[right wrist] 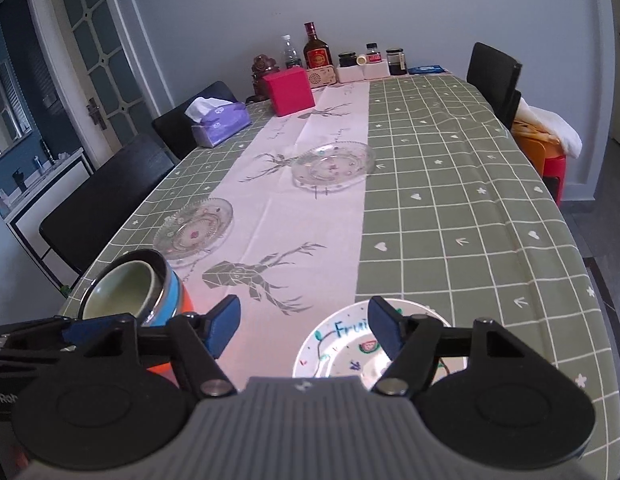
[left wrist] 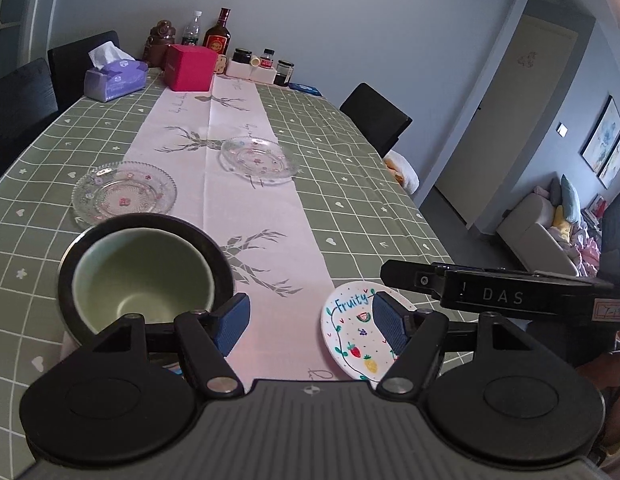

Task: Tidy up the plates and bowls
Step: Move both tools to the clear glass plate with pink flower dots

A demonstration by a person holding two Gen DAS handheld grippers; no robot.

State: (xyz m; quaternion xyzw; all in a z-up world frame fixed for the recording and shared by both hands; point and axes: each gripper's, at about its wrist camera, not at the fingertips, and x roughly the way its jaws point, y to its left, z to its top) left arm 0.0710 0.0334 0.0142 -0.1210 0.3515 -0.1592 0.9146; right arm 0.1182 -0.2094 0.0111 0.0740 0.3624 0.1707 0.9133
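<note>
A pale green bowl (left wrist: 141, 280) sits nested in a dark-rimmed bowl, just left of my open left gripper (left wrist: 310, 320), whose jaws hold nothing. In the right wrist view this stack (right wrist: 137, 292) shows a blue band and an orange base. A white plate painted "Fruity" (left wrist: 354, 336) lies on the tablecloth at the right finger. My right gripper (right wrist: 303, 320) is open and empty above the same plate (right wrist: 342, 344). Two clear glass plates lie further off, one on the left (left wrist: 123, 194) (right wrist: 197, 228) and one on the pink runner (left wrist: 257, 160) (right wrist: 334, 164).
At the far end stand a purple tissue box (left wrist: 113, 78), a red box (left wrist: 189, 66), bottles and jars (left wrist: 265, 64). Black chairs (right wrist: 105, 208) line the left side and one (left wrist: 374, 116) the right. The table's right edge (right wrist: 570, 240) drops to the floor.
</note>
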